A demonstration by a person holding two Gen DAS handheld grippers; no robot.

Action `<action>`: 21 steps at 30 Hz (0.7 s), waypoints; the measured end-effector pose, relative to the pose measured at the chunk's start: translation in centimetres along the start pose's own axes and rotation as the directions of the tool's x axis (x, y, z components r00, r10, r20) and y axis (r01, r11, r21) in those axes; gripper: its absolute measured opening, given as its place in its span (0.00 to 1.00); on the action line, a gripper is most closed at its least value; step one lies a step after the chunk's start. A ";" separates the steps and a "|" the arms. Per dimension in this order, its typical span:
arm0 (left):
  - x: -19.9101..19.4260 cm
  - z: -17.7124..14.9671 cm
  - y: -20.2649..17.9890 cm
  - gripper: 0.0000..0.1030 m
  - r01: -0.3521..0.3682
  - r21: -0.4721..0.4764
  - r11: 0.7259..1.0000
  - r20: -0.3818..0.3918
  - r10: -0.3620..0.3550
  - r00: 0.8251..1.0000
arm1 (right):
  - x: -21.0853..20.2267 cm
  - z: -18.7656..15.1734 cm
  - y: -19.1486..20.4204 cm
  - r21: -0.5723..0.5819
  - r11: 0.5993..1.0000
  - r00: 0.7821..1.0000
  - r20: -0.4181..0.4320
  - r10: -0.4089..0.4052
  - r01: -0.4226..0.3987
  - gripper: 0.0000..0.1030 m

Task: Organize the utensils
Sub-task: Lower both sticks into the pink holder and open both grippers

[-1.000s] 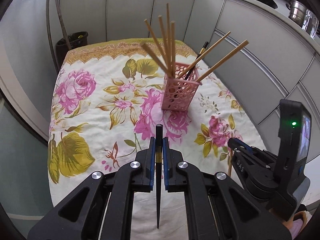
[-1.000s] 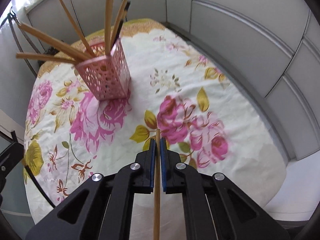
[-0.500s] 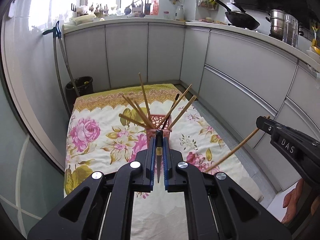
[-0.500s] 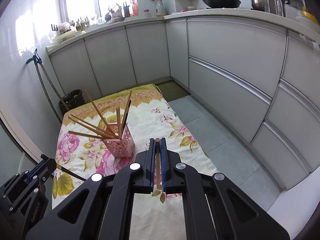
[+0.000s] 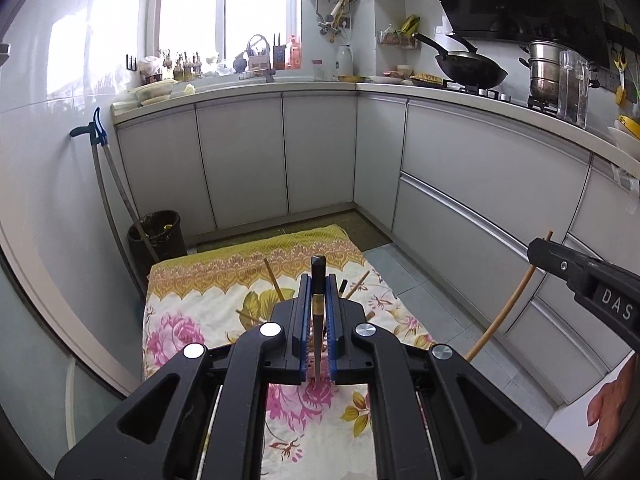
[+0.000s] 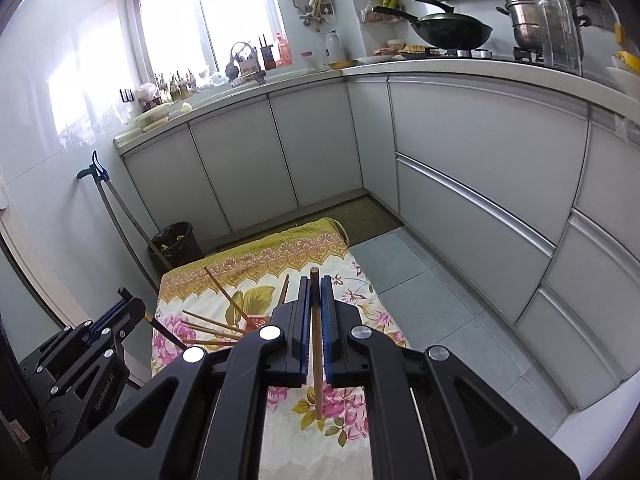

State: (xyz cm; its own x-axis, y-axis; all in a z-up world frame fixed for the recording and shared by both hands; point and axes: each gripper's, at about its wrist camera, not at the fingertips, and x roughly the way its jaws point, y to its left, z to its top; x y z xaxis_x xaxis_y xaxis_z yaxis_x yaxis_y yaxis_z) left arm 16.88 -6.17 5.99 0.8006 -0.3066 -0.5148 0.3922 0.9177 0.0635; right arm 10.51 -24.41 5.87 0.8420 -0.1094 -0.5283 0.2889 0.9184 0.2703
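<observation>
Wooden chopstick (image 6: 316, 344) clamped in right gripper (image 6: 315, 312), dark chopstick (image 5: 319, 320) in left gripper (image 5: 318, 316); transport step, next needed lowering into pink holder (image 6: 256, 319).

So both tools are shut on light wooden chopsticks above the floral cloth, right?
Not both. The left tool is shut on a dark black-tipped chopstick, per the left wrist view. The right tool does hold a light wooden chopstick above the floral cloth.

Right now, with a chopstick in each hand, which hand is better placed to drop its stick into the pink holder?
Probably left. Its jaws, shut on the dark chopstick, line up with the pink holder, which sits off to the side of the right jaws and their wooden chopstick.
</observation>
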 end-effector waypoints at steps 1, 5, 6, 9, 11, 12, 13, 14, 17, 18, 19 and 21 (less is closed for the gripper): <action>0.3 0.7 0.0 0.06 -0.005 0.002 1.000 0.010 0.005 1.000 | 0.1 0.3 0.0 -0.002 1.000 1.000 0.006 0.001 -0.001 0.05; 2.0 3.0 -0.2 0.06 -0.017 0.000 1.000 0.028 0.017 0.999 | 1.1 1.3 -0.1 -0.008 1.000 1.000 0.012 0.007 -0.006 0.05; 2.6 3.4 -0.2 0.06 -0.021 0.001 1.000 0.029 0.021 0.999 | 1.4 1.4 -0.2 -0.009 1.000 1.000 0.012 0.007 -0.007 0.05; 4.9 4.0 0.1 0.06 -0.029 -0.016 0.999 0.016 0.029 0.999 | 2.7 1.5 -0.5 -0.005 1.000 1.000 -0.001 0.010 -0.010 0.05; 6.8 3.9 0.5 0.06 -0.035 -0.038 0.999 -0.002 0.035 0.999 | 3.5 1.3 -0.9 -0.005 1.000 1.000 -0.011 0.009 -0.009 0.05; 7.8 3.6 0.7 0.06 -0.041 -0.048 0.998 -0.015 0.040 0.999 | 4.0 1.1 -1.1 -0.004 1.000 1.000 -0.018 0.009 -0.009 0.05; 8.8 3.3 0.9 0.06 -0.045 -0.061 0.997 -0.027 0.044 0.999 | 4.4 1.0 -1.3 -0.004 1.000 1.000 -0.024 0.007 -0.007 0.05; 9.8 2.9 1.0 0.06 -0.050 -0.072 0.996 -0.041 0.047 0.998 | 4.8 0.8 -1.5 -0.003 1.000 0.999 -0.032 0.005 -0.005 0.05; 12.9 1.5 1.4 0.06 -0.055 -0.104 0.993 -0.092 0.046 0.995 | 5.8 0.5 -2.1 0.003 1.000 0.999 -0.048 -0.003 0.003 0.05; 13.7 0.9 1.5 0.06 -0.056 -0.113 0.992 -0.103 0.044 0.994 | 6.1 0.3 -2.3 0.008 1.000 0.999 -0.053 -0.003 0.004 0.05; 14.6 0.3 1.6 0.06 -0.058 -0.116 0.992 -0.115 0.045 0.992 | 6.3 0.2 -2.5 0.012 1.000 0.998 -0.057 -0.004 0.005 0.05; 15.8 -0.8 1.5 0.07 -0.066 -0.115 0.991 -0.139 0.050 0.989 | 6.5 0.0 -2.8 0.016 1.000 0.998 -0.063 -0.008 0.009 0.05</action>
State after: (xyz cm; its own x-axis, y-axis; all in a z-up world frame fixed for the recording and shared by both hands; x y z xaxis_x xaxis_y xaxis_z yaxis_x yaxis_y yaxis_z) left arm 29.72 -9.45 -2.71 0.7483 -0.2222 -0.6250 0.2839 0.9588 -0.0009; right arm 15.18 -27.71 1.67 0.8093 -0.0929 -0.5800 0.3038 0.9113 0.2780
